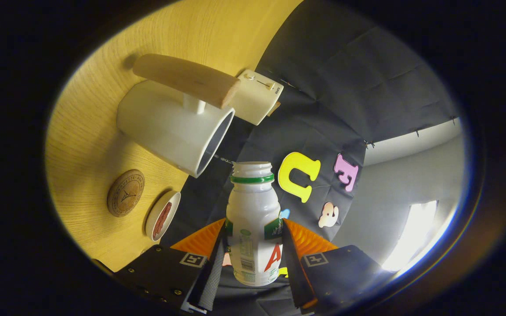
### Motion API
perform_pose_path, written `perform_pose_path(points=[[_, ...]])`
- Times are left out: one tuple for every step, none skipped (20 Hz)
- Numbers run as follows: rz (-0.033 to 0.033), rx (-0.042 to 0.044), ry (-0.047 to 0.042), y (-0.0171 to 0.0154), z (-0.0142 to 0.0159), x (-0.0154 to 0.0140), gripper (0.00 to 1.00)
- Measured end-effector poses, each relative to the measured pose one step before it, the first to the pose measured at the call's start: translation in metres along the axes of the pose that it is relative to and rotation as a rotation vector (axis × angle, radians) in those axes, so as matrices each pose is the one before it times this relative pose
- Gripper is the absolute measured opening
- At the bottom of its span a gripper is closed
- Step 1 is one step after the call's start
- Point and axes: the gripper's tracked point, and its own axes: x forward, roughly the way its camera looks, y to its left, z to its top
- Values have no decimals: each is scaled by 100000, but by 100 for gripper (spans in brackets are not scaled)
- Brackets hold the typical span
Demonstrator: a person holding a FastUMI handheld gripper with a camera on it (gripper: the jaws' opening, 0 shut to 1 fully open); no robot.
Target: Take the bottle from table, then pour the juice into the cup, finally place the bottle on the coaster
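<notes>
My gripper (253,248) is shut on a small white plastic bottle (253,219) with a green neck ring and no cap; both fingers press its sides. The view is rolled, so the table stands like a wall beside the bottle. The bottle's open mouth points toward the rim of a white cup (174,127), which has a wooden handle (187,79), and stops a short way from the cup's opening. A round brown coaster (125,193) lies on the wooden table (81,131) beyond my fingers, apart from the cup.
A small white dish (162,215) with something reddish in it lies next to the coaster. A white box with a slider (257,96) stands behind the cup, near the table's back edge. Black cloth wall and a grey room wall with a bright window lie beyond.
</notes>
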Motion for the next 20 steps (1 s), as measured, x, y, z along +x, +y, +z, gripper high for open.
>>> perform_pose_path(points=[[34,-768,-275,-47,73,-109,65],[82,-733,-275,15,90,11,65],[11,-663,-206,50,4,81,65],[15,-603,-240,65,3,-4,65],[12,-487,-184,1,20,-164,65],[3,-392,-146,13,-24,-108,65],[136,-381,-206,42,10,13,65],[206,-524,-323,68,-21,-16,65],[79,-476,-95,28,39,2,65],[256,-498,-324,33,87,-70,65],[-81,-412,-167,2,-44,-14,65],[37,-341,-69,2,-73,-61,65],[20,-265,-42,21,-12,-106,65],[106,-126,45,70,41,29,65],[151,19,18,-1,56,50,65],[28,-22,-17,26,-14,-30,65],[5,-215,-2,-34,52,107,65],[-148,-410,12,-7,88,151,65],[-265,-507,5,-44,31,97,65],[-172,-331,-60,-22,29,-35,65]])
